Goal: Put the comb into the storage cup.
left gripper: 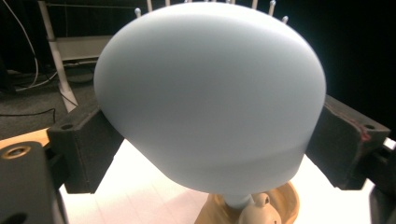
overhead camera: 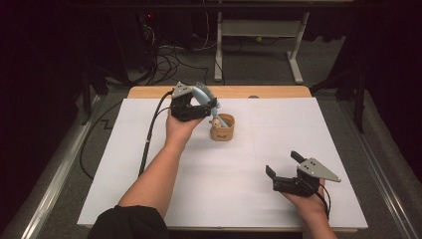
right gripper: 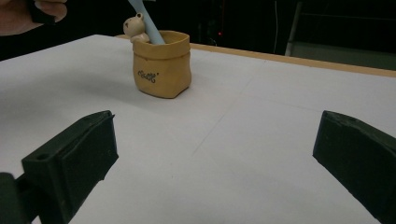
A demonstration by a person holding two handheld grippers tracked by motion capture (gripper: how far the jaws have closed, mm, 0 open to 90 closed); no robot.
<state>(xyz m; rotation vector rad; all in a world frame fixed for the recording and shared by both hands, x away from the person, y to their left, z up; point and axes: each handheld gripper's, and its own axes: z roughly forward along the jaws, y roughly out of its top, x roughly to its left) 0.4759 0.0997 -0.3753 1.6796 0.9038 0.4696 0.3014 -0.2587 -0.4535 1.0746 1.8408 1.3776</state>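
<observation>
1. brush point(overhead camera: 203, 94): we see a pale blue hairbrush standing handle-down in the pot point(overhead camera: 222, 128), its head up above the rim and leaning toward the left gripper point(overhead camera: 211, 106).
2. in the left gripper view the back of the brush point(left gripper: 210, 98) sits between the two black jaws; the jaw on that view's left lies against the head, while at the other jaw we cannot tell whether the pad touches.
3. the pot point(right gripper: 162, 63) is a small tan sack-shaped holder on the white sheet point(overhead camera: 224, 174), near the sheet's far middle.
4. inside it, beside the blue handle point(right gripper: 144, 21), there is a little cream bear point(right gripper: 135, 27) peeking over the rim.
5. the bear point(left gripper: 258, 213) also shows just under the brush neck in the left gripper view.
6. the right gripper point(overhead camera: 282, 164) rests low at the near right of the sheet, well apart from the pot, jaws wide apart with nothing between them.
</observation>
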